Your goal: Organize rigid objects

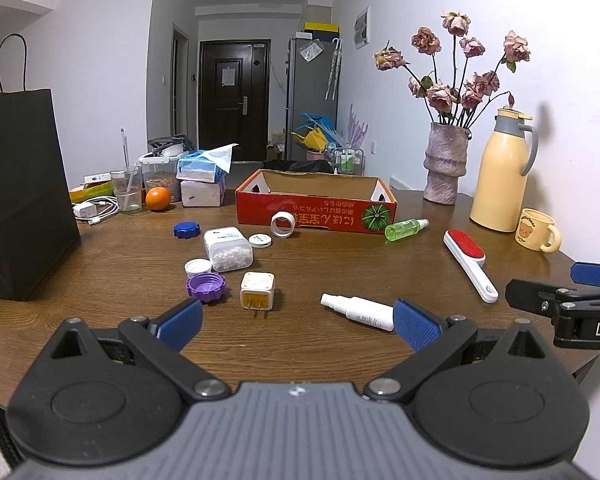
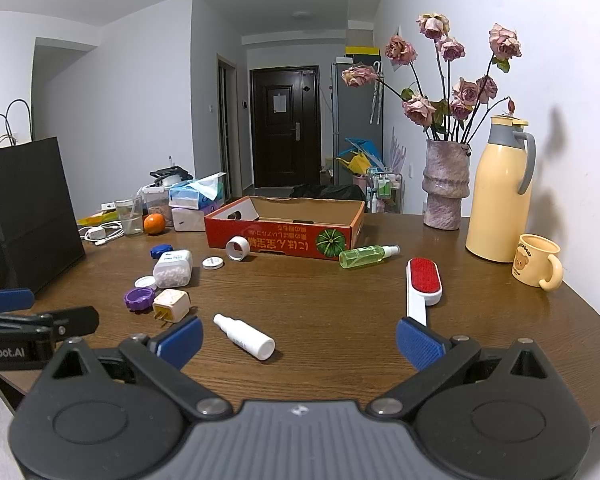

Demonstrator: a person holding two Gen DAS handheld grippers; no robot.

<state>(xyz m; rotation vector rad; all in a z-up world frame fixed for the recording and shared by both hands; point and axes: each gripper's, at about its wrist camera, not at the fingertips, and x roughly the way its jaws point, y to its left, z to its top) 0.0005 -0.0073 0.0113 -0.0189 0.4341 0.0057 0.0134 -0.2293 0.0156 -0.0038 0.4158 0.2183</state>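
A red cardboard box [image 1: 316, 210] [image 2: 284, 236] stands open at the back of the wooden table. Loose items lie before it: a tape roll [image 1: 283, 225], a green spray bottle [image 1: 406, 229] [image 2: 367, 256], a red lint brush [image 1: 470, 264] [image 2: 422, 284], a white spray bottle [image 1: 358, 312] [image 2: 245, 337], a yellow plug adapter [image 1: 257, 290] [image 2: 171, 305], a purple lid [image 1: 206, 287], a pill box [image 1: 227, 249], a blue lid [image 1: 187, 229]. My left gripper [image 1: 298, 324] is open and empty over the near edge. My right gripper [image 2: 300, 340] is open and empty too.
A black paper bag [image 1: 20, 192] stands at the left. A vase of dried roses [image 1: 446, 160], a yellow thermos [image 1: 504, 172] and a bear mug [image 1: 538, 230] stand at the right. An orange [image 1: 158, 199], a glass, cables and tissue boxes crowd the back left.
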